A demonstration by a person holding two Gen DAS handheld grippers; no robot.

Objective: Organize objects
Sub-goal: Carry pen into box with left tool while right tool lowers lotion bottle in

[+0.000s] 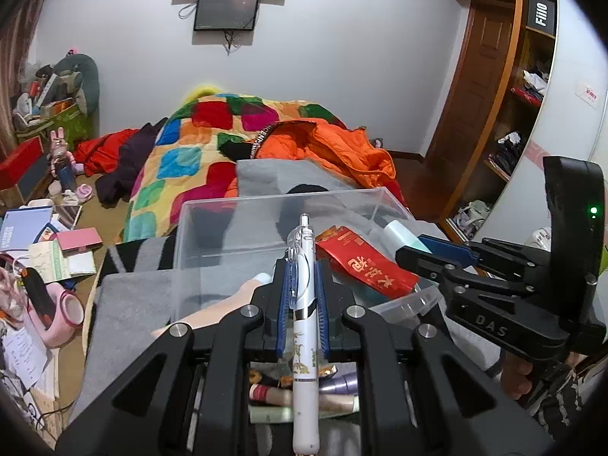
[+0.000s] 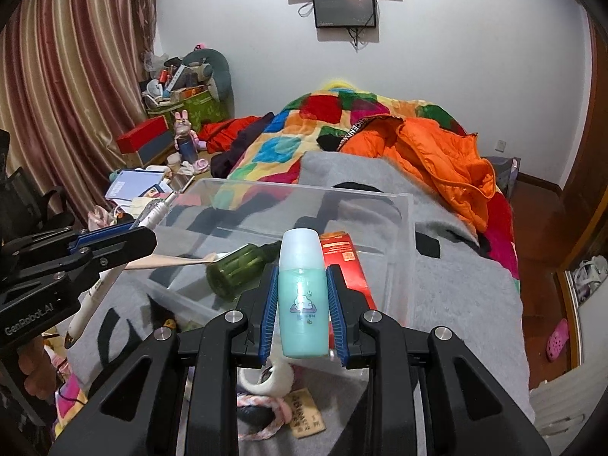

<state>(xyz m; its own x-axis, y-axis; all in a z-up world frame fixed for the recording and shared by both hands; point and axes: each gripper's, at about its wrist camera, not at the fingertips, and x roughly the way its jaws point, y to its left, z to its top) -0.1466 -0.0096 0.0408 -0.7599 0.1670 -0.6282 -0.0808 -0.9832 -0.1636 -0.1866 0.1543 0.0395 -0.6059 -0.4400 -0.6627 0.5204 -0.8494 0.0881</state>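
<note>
My left gripper [image 1: 302, 266] is shut on a white pen [image 1: 304, 326] with a clear cap, which runs upright between the blue pads. My right gripper [image 2: 303, 273] is shut on a teal lotion bottle [image 2: 303, 304] with a frosted cap. Both hover at the near edge of a clear plastic box [image 2: 304, 190] that rests on a grey blanket. Inside the box lie a green bottle [image 2: 239, 266], a red packet [image 2: 342, 262] and a thin wooden stick [image 2: 171, 261]. The right gripper [image 1: 437, 254] appears at the right of the left wrist view, the left gripper [image 2: 125, 235] at the left of the right wrist view.
Behind the box, the bed carries a colourful quilt [image 1: 197, 140] and an orange jacket [image 2: 437, 152]. Several tubes and bottles [image 1: 273, 395] lie below my left gripper. Books and boxes [image 1: 45, 243] clutter the left side. A wooden wardrobe [image 1: 494, 95] stands on the right.
</note>
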